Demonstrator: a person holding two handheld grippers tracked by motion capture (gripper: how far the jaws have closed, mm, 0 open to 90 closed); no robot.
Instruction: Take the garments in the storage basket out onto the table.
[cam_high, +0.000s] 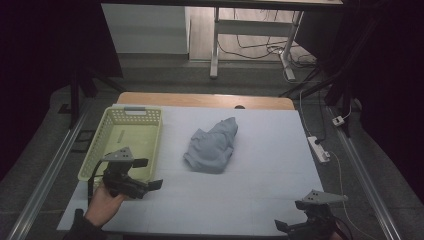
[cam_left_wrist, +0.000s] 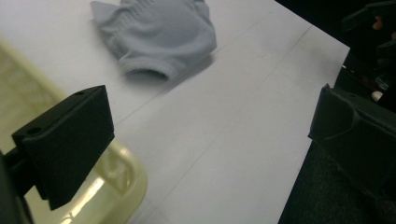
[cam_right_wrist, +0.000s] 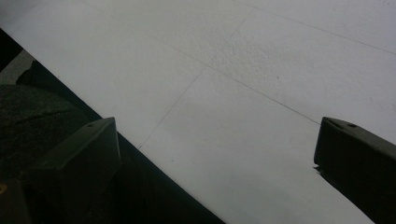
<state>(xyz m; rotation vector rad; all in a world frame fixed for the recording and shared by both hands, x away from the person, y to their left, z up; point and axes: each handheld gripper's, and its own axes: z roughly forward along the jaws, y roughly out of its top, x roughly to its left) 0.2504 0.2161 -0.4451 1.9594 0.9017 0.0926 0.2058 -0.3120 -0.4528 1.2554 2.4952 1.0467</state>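
Note:
A crumpled grey-blue cloth lies in the middle of the white sheet. A hand holds my left gripper low over the sheet's front left, beside the basket's near corner; its jaws stand wide apart with nothing between them. The left gripper view looks past that gripper to the cloth lying farther off. My right gripper is at the sheet's front right edge. It is open over bare sheet and the table's edge, holding nothing.
A yellow-green plastic basket stands at the sheet's left and looks empty; its rim sits just under my left jaw. A power strip and cables lie on the floor to the right. A desk frame stands beyond.

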